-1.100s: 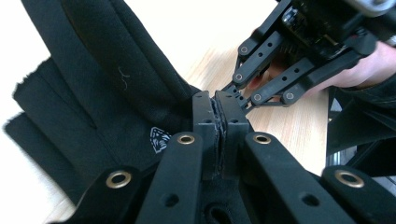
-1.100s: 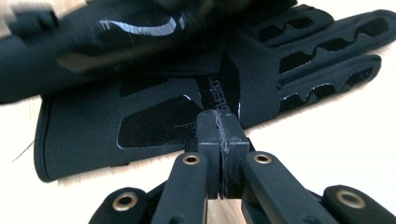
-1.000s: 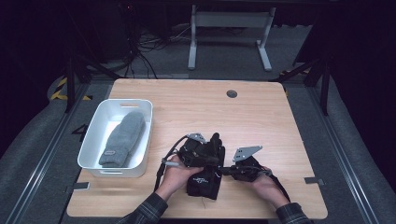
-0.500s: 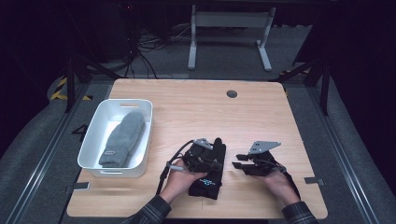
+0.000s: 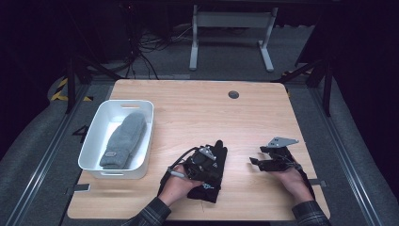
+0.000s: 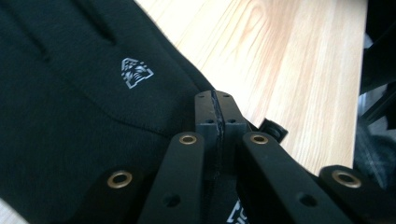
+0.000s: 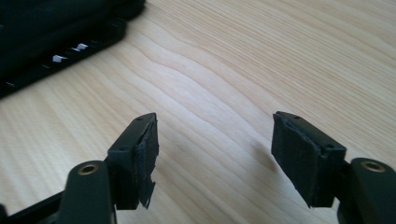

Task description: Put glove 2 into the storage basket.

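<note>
So there's a black glove lying flat on the wooden counter, near the front edge and a bit left of the middle. The left claw sits right on top of it, held by the person's left hand. In the left gripper view the two jaws are pressed tight together with no gap, right at the glove's edge where the fabric meets bare wood. Can't really tell if any fabric is pinched between them or if they're just closed against it. A small grey logo shows on the glove.

The right claw is off to the right of the glove, apart from it, low over bare counter. Its jaws are spread wide with nothing between them, just wood grain.

Over at the left side of the counter there's a white bin with a grey mitten lying inside it.
</note>
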{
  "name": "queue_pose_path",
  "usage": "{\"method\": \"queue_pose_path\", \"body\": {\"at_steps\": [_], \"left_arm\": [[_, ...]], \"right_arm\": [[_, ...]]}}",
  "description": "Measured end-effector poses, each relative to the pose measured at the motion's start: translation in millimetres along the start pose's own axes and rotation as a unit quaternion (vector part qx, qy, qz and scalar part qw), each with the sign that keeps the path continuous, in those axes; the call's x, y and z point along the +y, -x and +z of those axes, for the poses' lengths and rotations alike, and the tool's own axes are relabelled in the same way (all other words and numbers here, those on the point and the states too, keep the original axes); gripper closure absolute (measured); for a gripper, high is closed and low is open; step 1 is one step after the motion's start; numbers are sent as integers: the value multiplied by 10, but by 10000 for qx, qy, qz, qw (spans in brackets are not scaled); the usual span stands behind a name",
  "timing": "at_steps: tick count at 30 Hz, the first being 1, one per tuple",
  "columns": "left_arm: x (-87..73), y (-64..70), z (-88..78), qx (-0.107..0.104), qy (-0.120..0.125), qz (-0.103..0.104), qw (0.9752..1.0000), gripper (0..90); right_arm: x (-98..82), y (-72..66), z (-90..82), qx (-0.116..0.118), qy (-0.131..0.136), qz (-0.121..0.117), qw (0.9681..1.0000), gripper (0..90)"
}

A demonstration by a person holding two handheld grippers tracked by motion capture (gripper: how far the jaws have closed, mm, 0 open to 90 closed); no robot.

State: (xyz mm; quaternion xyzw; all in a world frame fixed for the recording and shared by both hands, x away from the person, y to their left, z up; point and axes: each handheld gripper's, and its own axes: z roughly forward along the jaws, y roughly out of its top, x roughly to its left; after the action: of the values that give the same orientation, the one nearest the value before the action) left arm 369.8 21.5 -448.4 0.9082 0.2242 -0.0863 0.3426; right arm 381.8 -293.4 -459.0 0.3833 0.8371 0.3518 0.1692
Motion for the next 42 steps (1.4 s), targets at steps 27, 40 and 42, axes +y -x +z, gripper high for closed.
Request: {"method": "queue_pose_path", "body": {"at_steps": [27,40,42], "left_arm": [[-205,-296,-518,1264,188,-304,9913,790],[-106,-427,-499,1894,524,-547,9790,237],[-111,-459,-465,1966,424,-592,9778,200]], "right_arm": [[-53,65,33,-207,-25,56,9998,225],[-72,61,34,-217,60,62,9997,223],[-72,60,34,-222,61,67,9997,223]]}}
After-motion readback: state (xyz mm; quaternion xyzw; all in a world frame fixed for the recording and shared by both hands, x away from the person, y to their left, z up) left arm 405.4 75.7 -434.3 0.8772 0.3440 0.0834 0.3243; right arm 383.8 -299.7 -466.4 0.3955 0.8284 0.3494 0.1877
